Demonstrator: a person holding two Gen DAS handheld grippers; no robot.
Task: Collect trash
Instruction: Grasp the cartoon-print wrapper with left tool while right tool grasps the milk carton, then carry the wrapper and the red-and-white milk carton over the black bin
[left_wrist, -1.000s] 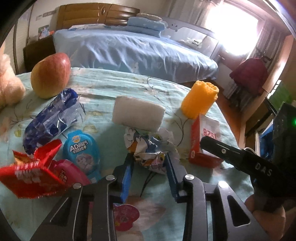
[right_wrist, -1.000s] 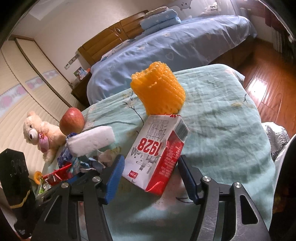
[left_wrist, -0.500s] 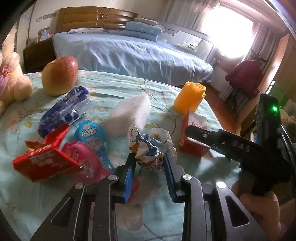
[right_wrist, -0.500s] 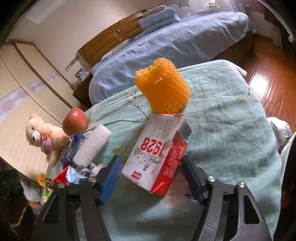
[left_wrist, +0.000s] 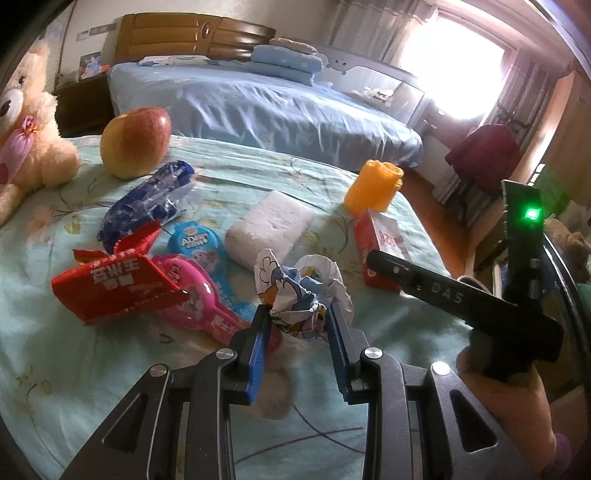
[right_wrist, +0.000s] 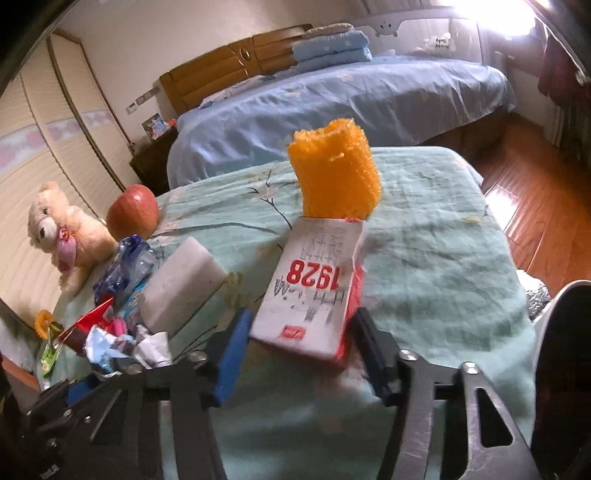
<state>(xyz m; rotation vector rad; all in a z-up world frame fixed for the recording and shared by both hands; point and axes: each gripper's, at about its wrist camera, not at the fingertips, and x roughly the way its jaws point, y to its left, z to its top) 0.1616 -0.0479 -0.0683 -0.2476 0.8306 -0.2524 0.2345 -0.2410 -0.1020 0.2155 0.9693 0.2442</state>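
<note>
My left gripper (left_wrist: 297, 319) is shut on a crumpled cartoon-print paper wrapper (left_wrist: 295, 291) and holds it above the table. The wrapper also shows in the right wrist view (right_wrist: 122, 343). My right gripper (right_wrist: 303, 343) is shut on a red and white "1928" carton (right_wrist: 314, 284), which is tilted and raised off the cloth; the carton shows in the left wrist view (left_wrist: 382, 245). A red snack bag (left_wrist: 118, 280), a pink packet (left_wrist: 199, 295), a blue packet (left_wrist: 197, 242) and a blue plastic wrapper (left_wrist: 147, 203) lie at the left.
A table with a pale green floral cloth (left_wrist: 92, 369) holds an apple (left_wrist: 135, 142), a white foam block (left_wrist: 269, 225), an orange foam sleeve (right_wrist: 334, 170) and a teddy bear (left_wrist: 26, 122). A blue bed (left_wrist: 258, 107) stands behind. Wooden floor (right_wrist: 535, 206) lies to the right.
My left gripper has closed on the crumpled wrapper and lifted it back from the pile. My right gripper has closed on the carton and tilted it up off the cloth.
</note>
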